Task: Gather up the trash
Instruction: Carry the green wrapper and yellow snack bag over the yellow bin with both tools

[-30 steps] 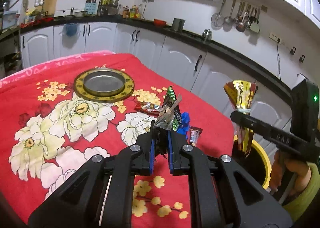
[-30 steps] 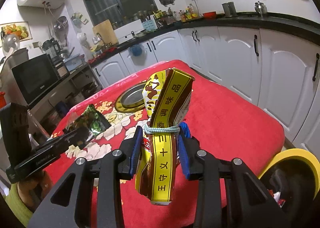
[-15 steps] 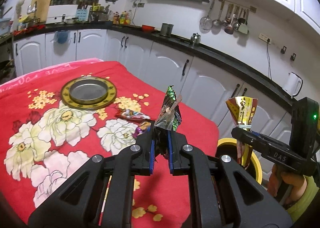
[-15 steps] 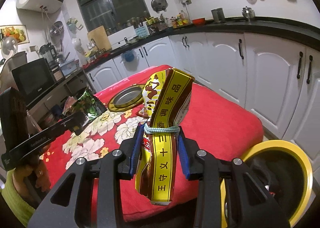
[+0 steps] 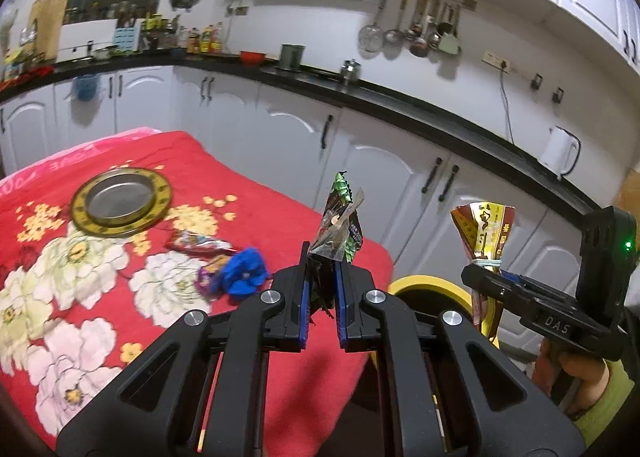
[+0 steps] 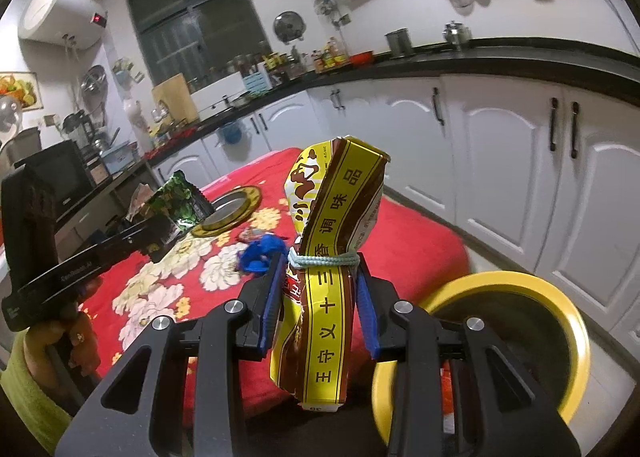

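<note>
1. Your left tool (image 5: 321, 289) is clenched on a green wrapper (image 5: 340, 229), held above the table (image 5: 280, 213) edge.
2. Your right tool (image 6: 318, 297) grips a yellow seasoning packet (image 6: 332, 257), apparently beside the yellow-rimmed bin (image 6: 560, 337).

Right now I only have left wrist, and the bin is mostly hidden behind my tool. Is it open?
Observer: Yes. Right wrist shows the bin nearly whole: round yellow rim, no lid, dark inside.
Operator: Right tool over it?
Observer: Not squarely, as far as I can tell. The right tool sits left of the rim in that view, and the lower end of the packet hangs by the rim's left edge.
Operator: Grip on the packet?
Observer: The pads clamp it from both sides, about level with its string tie.
</note>
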Demonstrator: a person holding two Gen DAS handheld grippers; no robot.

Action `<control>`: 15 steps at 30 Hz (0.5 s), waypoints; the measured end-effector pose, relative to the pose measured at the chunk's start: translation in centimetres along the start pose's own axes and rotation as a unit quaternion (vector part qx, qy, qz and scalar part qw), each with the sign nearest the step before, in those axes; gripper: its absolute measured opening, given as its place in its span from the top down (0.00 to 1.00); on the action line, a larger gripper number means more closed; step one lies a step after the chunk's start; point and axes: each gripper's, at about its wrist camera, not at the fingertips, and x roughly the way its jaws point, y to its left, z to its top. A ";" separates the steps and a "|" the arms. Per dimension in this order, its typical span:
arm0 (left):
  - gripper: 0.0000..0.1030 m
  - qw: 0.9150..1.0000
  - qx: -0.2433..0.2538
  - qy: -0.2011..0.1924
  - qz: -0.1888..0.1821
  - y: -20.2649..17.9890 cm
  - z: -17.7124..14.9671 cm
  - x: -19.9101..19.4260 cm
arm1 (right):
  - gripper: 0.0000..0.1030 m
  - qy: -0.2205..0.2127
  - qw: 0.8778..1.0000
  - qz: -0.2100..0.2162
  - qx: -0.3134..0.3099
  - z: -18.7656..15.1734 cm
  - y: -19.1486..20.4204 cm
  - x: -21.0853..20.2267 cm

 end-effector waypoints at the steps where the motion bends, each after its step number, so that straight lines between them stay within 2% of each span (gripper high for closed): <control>1: 0.95 1.000 0.006 0.001 -0.002 -0.6 0.0 0.2 | 0.68 -0.002 1.000 -0.003 0.004 -0.1 -0.5 -0.3; 15: 0.95 0.996 0.058 0.043 -0.054 -7.4 -2.0 4.0 | 0.68 -0.024 0.996 -0.054 0.059 -1.6 -7.5 -3.8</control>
